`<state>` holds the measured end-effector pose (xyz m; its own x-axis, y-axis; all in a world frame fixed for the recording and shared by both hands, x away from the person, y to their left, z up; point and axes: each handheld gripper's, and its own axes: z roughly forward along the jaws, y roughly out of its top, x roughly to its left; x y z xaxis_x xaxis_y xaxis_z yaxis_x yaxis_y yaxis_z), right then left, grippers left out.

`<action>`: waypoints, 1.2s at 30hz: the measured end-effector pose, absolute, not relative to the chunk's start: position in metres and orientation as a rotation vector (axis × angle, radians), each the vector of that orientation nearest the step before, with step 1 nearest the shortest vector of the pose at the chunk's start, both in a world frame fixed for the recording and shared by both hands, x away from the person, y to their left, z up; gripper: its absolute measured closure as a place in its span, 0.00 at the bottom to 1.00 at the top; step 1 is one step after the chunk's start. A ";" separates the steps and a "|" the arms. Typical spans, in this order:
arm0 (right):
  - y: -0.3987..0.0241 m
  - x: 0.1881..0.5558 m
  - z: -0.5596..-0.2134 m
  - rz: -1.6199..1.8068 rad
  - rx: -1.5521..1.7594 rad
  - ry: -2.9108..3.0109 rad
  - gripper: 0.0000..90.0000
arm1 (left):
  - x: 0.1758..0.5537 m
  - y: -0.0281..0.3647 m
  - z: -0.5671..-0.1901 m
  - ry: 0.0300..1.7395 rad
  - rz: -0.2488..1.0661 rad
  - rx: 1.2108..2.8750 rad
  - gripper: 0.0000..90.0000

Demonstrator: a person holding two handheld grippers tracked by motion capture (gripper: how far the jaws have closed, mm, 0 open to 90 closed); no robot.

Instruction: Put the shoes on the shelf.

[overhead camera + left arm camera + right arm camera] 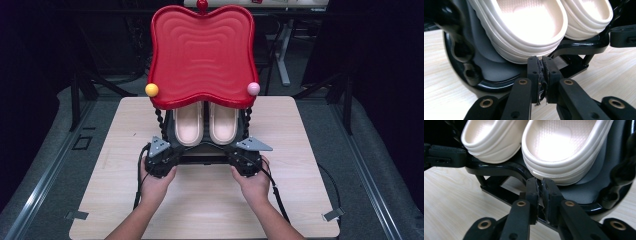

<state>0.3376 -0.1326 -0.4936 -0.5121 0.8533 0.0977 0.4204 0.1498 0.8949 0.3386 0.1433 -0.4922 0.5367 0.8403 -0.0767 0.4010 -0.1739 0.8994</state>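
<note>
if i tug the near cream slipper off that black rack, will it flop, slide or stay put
The cream slipper has a thick ribbed sole, so it would probably hold its shape rather than flop. It looks foamy, so likely light for its size. It sits tilted on the smooth black rack, so it may slide out easily once the left gripper pulls it.

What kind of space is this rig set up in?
Probably a lab or recording studio: a lone wooden table with dark surroundings, black stand legs beside it, and a staged shoe rack holding cream slippers.
</note>
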 end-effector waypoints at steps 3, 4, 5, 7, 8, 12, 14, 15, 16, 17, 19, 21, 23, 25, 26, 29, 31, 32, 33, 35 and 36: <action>-0.135 0.331 -0.488 1.334 1.181 1.978 0.87 | 0.335 0.147 -0.488 1.028 0.564 1.772 0.91; -0.136 0.329 -0.486 1.333 1.171 1.970 0.86 | 0.333 0.148 -0.487 1.027 0.564 1.766 0.90; -0.137 0.327 -0.485 1.335 1.165 1.964 0.85 | 0.332 0.150 -0.485 1.029 0.566 1.760 0.89; -0.139 0.325 -0.482 1.329 1.163 1.956 0.84 | 0.329 0.152 -0.482 1.028 0.572 1.747 0.88; -0.140 0.325 -0.481 1.331 1.164 1.948 0.84 | 0.328 0.153 -0.481 1.031 0.575 1.736 0.88; -0.146 0.325 -0.478 1.342 1.188 1.923 0.81 | 0.328 0.156 -0.477 1.038 0.593 1.716 0.85; -0.148 0.326 -0.477 1.350 1.200 1.909 0.80 | 0.329 0.157 -0.475 1.045 0.599 1.712 0.83; -0.149 0.326 -0.477 1.363 1.205 1.895 0.79 | 0.330 0.157 -0.475 1.046 0.603 1.704 0.82; -0.150 0.327 -0.476 1.361 1.206 1.899 0.79 | 0.331 0.157 -0.474 1.051 0.604 1.699 0.80; -0.151 0.327 -0.476 1.364 1.212 1.892 0.77 | 0.332 0.157 -0.473 1.054 0.606 1.694 0.79; -0.152 0.328 -0.475 1.376 1.218 1.876 0.76 | 0.334 0.157 -0.473 1.059 0.611 1.682 0.77; -0.153 0.329 -0.474 1.373 1.219 1.879 0.75 | 0.335 0.156 -0.472 1.061 0.617 1.678 0.75; -0.153 0.330 -0.473 1.388 1.221 1.862 0.72 | 0.336 0.155 -0.471 1.064 0.625 1.673 0.72; -0.153 0.330 -0.473 1.392 1.219 1.855 0.70 | 0.336 0.155 -0.471 1.068 0.635 1.660 0.69; -0.153 0.331 -0.472 1.392 1.220 1.849 0.70 | 0.337 0.154 -0.471 1.074 0.639 1.647 0.67; -0.153 0.332 -0.472 1.386 1.227 1.840 0.68 | 0.341 0.155 -0.472 1.095 0.634 1.648 0.64; -0.152 0.334 -0.472 1.395 1.244 1.826 0.66 | 0.343 0.156 -0.474 1.111 0.625 1.632 0.62; -0.152 0.335 -0.472 1.400 1.248 1.824 0.65 | 0.344 0.157 -0.474 1.117 0.628 1.634 0.61; -0.152 0.336 -0.472 1.404 1.254 1.821 0.65 | 0.344 0.157 -0.474 1.123 0.628 1.632 0.60; -0.151 0.337 -0.472 1.410 1.265 1.816 0.64 | 0.345 0.157 -0.474 1.124 0.612 1.623 0.59; -0.150 0.338 -0.471 1.410 1.266 1.815 0.64 | 0.346 0.157 -0.474 1.123 0.610 1.629 0.59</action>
